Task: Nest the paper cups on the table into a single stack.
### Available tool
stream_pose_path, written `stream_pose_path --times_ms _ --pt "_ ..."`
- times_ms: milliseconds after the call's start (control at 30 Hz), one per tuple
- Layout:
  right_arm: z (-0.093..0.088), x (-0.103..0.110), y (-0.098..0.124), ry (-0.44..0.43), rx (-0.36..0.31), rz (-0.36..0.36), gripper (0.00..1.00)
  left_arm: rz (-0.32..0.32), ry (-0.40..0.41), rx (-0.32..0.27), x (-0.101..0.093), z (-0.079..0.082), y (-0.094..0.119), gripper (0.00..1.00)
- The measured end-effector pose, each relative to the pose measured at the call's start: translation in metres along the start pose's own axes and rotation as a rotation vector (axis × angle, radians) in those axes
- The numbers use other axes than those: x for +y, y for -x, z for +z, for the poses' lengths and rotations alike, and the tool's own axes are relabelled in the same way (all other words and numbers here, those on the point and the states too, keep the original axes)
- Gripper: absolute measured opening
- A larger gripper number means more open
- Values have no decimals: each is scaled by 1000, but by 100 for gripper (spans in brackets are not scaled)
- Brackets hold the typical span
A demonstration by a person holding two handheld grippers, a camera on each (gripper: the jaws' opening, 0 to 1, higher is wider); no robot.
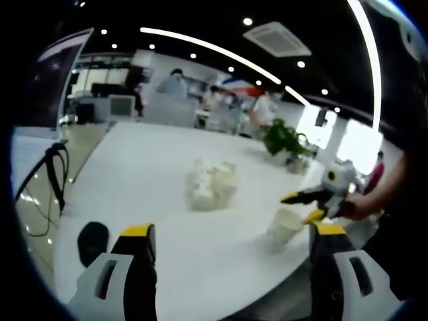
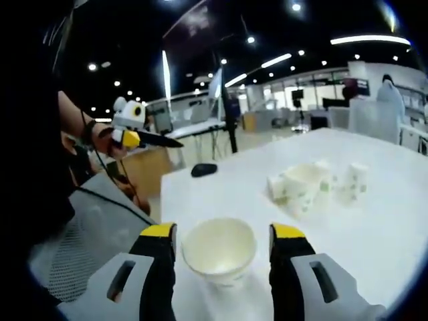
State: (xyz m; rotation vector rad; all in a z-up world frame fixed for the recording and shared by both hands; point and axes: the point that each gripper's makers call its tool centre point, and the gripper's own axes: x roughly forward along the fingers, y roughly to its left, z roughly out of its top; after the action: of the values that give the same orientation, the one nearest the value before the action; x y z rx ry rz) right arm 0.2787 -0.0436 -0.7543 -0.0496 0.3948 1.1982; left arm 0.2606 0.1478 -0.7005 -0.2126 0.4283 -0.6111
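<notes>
Cup framed by right jaws, cluster waiting mid-table

Right gripper (image 2: 223, 235) low over the near edge of the white table (image 2: 388, 221), jaws spread wide with a single paper cup (image 2: 219, 251) standing upright between them – mouth open toward the camera, a gap showing on either side, so not gripped. Same cup (image 1: 283, 229) seen from the left gripper view near the table's edge, with the right gripper (image 1: 304, 206) just beside it, yellow-tipped jaws parted around its rim side, held by a hand (image 1: 364, 204).

Farther in, near the middle of the table, a loose cluster of paper cups (image 2: 314, 184) – some upright, at least one tipped on its side with its mouth facing the right gripper view; exact count hard to tell. Same cluster (image 1: 211, 185) blurred in the left gripper view, well apart from the lone cup.

Left gripper (image 1: 227, 234) raised off the table, jaws wide apart, nothing between them. Also seen in the right gripper view (image 2: 150, 139), held up in the air beyond the table's corner.

Dark computer mouse (image 2: 203, 170) lying flat near the table's corner; potted plant (image 1: 285, 140) at the far side.
</notes>
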Motion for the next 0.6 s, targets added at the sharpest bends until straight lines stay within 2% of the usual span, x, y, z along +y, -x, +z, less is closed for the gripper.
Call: stream_pose_path --times_ms 267,600 --pt "8 -4 2 -18 -26 -13 53 -1 6 3 -1 -1 0 95" --pt "34 -22 4 -18 -85 -54 55 2 -4 -14 1 3 3 96"
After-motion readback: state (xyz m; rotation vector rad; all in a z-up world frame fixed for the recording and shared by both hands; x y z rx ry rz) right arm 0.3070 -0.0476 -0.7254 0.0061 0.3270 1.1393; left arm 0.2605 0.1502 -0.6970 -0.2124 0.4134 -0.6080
